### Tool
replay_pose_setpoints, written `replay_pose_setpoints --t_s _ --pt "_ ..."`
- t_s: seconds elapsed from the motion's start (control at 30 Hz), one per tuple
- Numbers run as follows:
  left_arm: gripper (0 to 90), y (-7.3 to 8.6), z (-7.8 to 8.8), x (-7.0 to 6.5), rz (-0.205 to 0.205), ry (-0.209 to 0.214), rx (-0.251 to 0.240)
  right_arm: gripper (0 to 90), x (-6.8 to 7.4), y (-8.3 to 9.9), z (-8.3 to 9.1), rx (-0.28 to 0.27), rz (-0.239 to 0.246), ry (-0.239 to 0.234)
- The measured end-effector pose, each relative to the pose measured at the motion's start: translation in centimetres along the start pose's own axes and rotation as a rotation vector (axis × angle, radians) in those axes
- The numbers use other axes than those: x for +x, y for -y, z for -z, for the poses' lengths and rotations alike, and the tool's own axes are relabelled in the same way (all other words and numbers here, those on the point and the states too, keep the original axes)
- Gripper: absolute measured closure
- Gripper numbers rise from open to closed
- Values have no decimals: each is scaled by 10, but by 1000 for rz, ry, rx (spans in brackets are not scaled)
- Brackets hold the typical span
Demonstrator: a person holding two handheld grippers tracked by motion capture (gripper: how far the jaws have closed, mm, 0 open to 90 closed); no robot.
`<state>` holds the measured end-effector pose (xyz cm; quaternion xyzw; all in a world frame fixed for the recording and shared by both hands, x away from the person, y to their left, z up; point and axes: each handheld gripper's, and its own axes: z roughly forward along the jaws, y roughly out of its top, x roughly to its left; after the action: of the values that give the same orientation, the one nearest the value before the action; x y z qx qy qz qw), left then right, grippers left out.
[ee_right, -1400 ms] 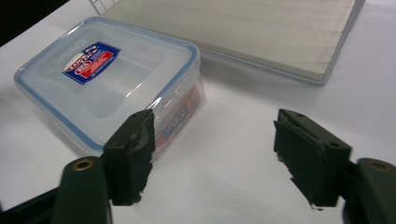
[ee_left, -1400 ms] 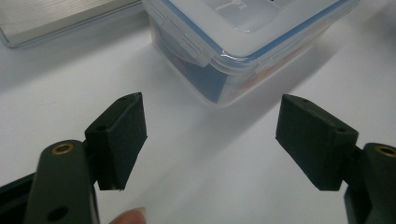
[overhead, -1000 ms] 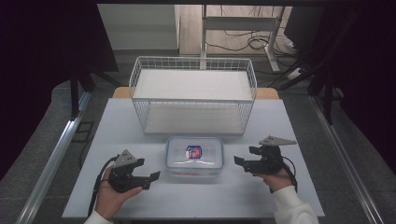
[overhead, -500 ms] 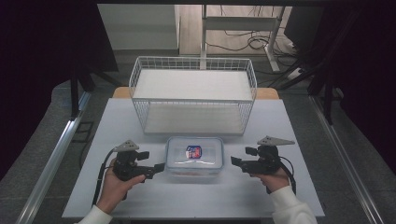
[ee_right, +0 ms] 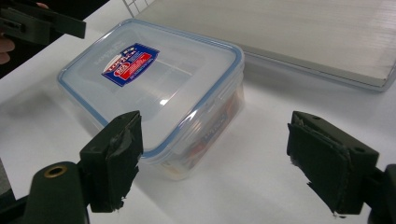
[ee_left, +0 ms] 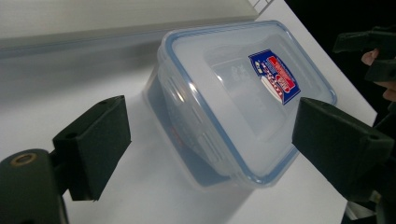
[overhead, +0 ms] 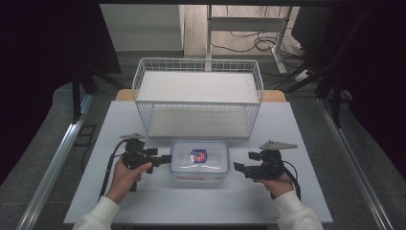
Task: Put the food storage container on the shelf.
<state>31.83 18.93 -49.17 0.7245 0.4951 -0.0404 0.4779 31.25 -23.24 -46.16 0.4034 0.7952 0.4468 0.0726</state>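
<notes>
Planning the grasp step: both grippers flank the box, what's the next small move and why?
Probably ease both in to the box ends. The left gripper, jaws just opened wide, sits at its left end with nothing gripped; the right gripper is open and short of the right end. The box stands lidded in front of the basket.

White table [overhead: 287, 124] with box [overhead: 199, 160], basket [overhead: 198, 100]

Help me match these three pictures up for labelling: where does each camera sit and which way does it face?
High view: above the person's side, looking forward and down on the table; forearms and both hands show.
Left gripper view: rides the left gripper, facing the lidded container; its open fingers show.
Right gripper view: rides the right gripper, facing the container from the opposite end.
All share the container's label.
</notes>
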Motion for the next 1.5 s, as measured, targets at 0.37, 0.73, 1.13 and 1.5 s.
replay_pose_setpoints --t_s 0.37,0.73,1.13,1.5 --pt "112 -6 -23 23 86 61 41 183 3 -1 -4 13 11 7" --pt "150 -1 -40 25 116 129 106 183 5 -1 -9 32 17 11" --pt "221 1 -43 22 127 190 134 158 -12 -9 -43 55 -147 -96" --pt "229 1 -42 22 131 187 136 135 -16 -8 -74 155 -268 -222"
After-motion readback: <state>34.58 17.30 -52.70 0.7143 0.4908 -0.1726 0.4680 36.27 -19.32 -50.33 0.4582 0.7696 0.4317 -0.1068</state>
